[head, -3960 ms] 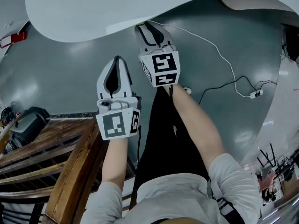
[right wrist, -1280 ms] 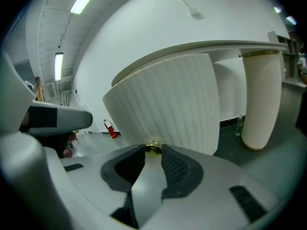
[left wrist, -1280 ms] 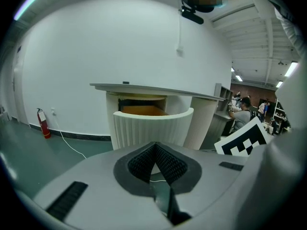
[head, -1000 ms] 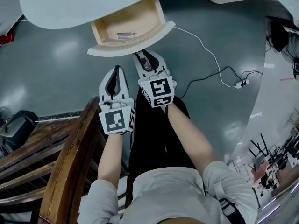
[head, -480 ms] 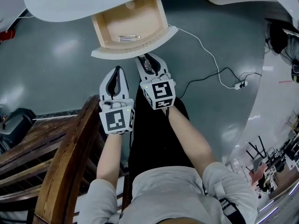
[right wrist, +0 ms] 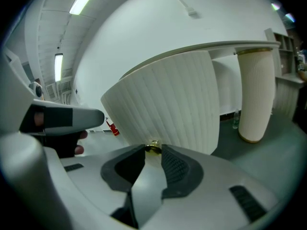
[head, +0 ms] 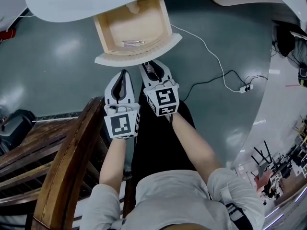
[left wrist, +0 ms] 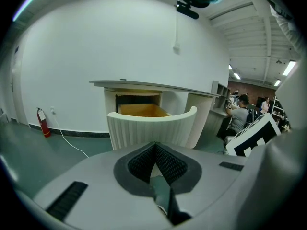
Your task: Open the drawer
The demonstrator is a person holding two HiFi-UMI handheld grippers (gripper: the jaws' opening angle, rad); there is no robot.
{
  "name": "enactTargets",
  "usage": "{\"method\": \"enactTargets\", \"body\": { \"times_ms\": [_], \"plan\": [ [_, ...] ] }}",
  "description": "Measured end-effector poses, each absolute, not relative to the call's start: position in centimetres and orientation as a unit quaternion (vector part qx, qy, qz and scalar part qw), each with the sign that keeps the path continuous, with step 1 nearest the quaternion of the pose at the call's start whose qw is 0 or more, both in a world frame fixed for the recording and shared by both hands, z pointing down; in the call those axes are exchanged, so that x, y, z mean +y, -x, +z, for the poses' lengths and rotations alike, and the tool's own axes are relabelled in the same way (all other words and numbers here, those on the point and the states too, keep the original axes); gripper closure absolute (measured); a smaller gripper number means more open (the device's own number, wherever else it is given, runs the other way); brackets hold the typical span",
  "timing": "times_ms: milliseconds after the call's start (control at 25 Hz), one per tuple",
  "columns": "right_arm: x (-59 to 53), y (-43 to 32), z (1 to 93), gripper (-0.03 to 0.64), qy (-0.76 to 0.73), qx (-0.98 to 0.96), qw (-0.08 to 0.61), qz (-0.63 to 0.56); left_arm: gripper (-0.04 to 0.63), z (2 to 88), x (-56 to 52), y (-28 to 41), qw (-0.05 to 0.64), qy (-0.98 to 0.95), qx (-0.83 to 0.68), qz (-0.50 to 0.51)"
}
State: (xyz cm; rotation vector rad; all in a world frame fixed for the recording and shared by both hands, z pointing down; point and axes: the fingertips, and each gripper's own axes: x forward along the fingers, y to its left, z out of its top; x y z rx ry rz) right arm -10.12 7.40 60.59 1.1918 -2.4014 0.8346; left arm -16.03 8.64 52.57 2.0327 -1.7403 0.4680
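Observation:
The drawer [head: 116,31] stands pulled out from under the white curved desk top [head: 96,4]; its pale wooden inside shows, and its ribbed white front [head: 139,56] faces me. My right gripper [head: 152,66] is at the middle of that front. In the right gripper view, the right gripper [right wrist: 153,148] is shut on the small brass knob [right wrist: 153,145]. My left gripper [head: 123,74] hangs just left of it, short of the drawer front, shut with nothing in it. In the left gripper view, the left gripper [left wrist: 154,145] points at the ribbed front [left wrist: 151,126].
A small metal item [head: 133,42] lies inside the drawer. A wooden chair [head: 62,166] stands at my lower left. A white cable [head: 211,56] runs over the green floor to a power strip [head: 245,87]. A second ribbed desk leg [right wrist: 256,95] stands to the right.
The drawer has slid out of the desk toward me, from shut to well open. My right gripper came back with it on the knob. The left gripper has barely moved.

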Motion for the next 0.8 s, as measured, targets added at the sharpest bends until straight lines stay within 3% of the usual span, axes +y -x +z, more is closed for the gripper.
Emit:
{"method": "enactTargets", "body": {
  "times_ms": [800],
  "plan": [
    [7.63, 10.05, 60.69, 0.500, -0.412, -0.839, 0.173, 0.309, 0.589, 52.29, 8.93, 15.34, 0.230, -0.722, -0.626, 0.185]
  ]
}}
